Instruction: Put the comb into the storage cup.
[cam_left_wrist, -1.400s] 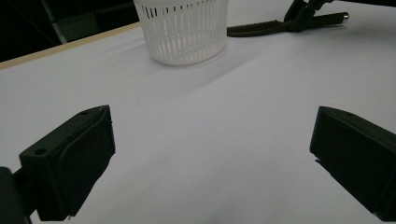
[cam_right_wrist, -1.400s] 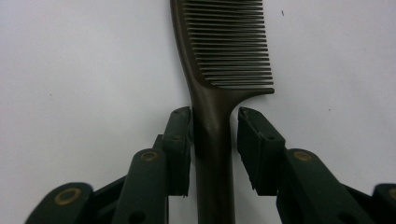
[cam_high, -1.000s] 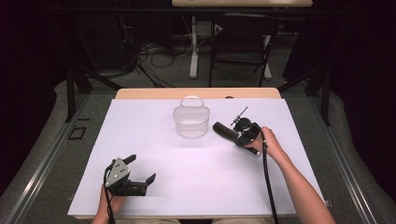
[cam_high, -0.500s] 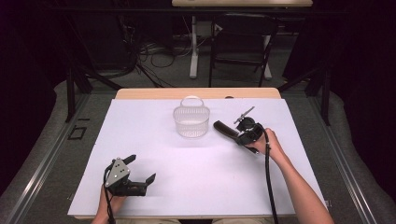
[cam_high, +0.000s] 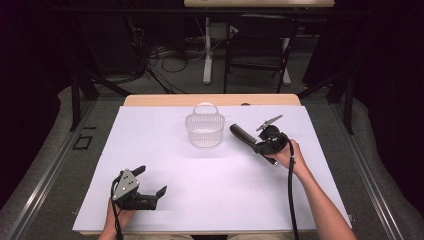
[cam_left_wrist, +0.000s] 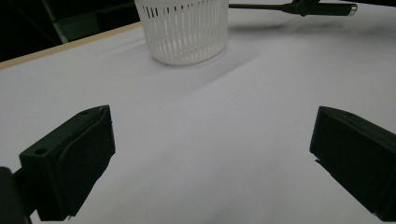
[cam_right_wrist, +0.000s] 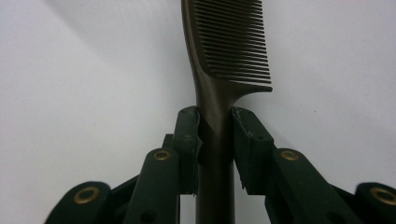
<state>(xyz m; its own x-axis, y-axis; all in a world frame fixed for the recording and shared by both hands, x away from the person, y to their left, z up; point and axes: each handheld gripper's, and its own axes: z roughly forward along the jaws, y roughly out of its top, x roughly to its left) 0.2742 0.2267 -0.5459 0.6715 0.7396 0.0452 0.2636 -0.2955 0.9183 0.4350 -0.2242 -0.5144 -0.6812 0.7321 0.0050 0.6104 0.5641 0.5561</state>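
dark comb (cam_right_wrist: 219, 93) is clamped by its handle between the pads of the right gripper (cam_right_wrist: 215, 149), teeth end sticking out forward. in the high view the comb (cam_high: 244, 136) is held up over the white table cover (cam_high: 210, 195), tip pointing toward the white slotted basket (cam_high: 205, 131) and just beside its right side, not over the rim yet. basket stands upright near the far middle of the cover, looks empty as far as i can tell. so pickup looks done; what's left, judging by the layout, is carrying the comb over the rim and dropping it in. left gripper (cam_high: 150, 187) rests low on the near left of the cover, well apart from the basket, jaws spread wide with nothing between them; the left gripper view has the basket (cam_left_wrist: 184, 28) ahead beyond the open jaws.
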